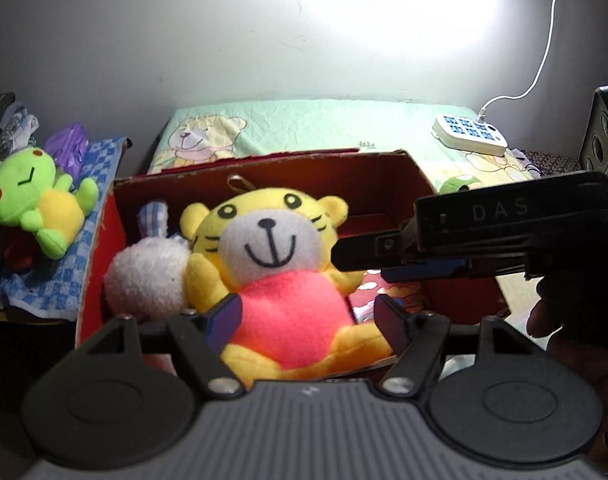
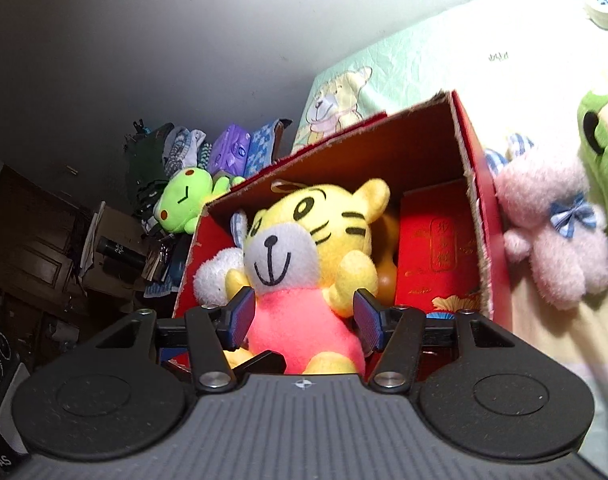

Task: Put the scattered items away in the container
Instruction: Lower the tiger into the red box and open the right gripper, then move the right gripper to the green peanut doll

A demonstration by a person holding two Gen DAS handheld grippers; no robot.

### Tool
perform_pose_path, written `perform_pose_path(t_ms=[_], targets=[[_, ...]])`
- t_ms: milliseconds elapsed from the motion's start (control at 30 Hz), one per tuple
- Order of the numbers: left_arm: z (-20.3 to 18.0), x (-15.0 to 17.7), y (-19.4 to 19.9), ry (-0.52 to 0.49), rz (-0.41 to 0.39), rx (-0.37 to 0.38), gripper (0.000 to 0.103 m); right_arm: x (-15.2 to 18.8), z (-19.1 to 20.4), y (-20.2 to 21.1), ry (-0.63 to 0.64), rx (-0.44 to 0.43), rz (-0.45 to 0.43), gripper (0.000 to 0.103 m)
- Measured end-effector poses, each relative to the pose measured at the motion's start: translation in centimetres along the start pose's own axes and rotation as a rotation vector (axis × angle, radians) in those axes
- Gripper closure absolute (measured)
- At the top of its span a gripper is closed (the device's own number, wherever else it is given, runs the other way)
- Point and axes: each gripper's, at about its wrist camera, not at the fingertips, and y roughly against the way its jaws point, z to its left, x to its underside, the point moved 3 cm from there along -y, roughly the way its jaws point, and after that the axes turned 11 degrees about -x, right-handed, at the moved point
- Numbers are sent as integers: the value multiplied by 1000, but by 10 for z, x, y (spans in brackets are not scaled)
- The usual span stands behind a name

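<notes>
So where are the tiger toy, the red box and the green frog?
tiger toy (image 1: 270, 240), left wrist view, on its white muzzle.
red box (image 2: 470, 152), right wrist view, on its right wall's rim.
green frog (image 1: 22, 184), left wrist view, on its face.

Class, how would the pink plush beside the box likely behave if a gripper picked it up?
The pink plush looks fuzzy and stuffed, so it would probably squash and feel light. Its limbs would likely flop. It lies flat on the bedsheet, so rolling seems unlikely.
</notes>
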Motion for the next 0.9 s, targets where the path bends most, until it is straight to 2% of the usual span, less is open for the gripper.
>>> perform_pose_path(t_ms=[200, 367, 500, 667, 900], targets=[[-48, -19, 11, -34, -56, 72, 38, -13, -10, 52, 57, 17, -125, 46], [-99, -36, 10, -73, -86, 135, 39, -26, -43, 101, 12, 64, -226, 46], [-139, -46, -6, -80, -63, 170, 39, -34, -83, 133, -60, 118, -275, 46], [-185, -51, -37, -60, -23, 176, 37, -42, -130, 156, -128, 161, -291, 46], [-226, -56, -94, -1, 54, 148, 40, -57, -187, 158, -194, 148, -232, 46]])
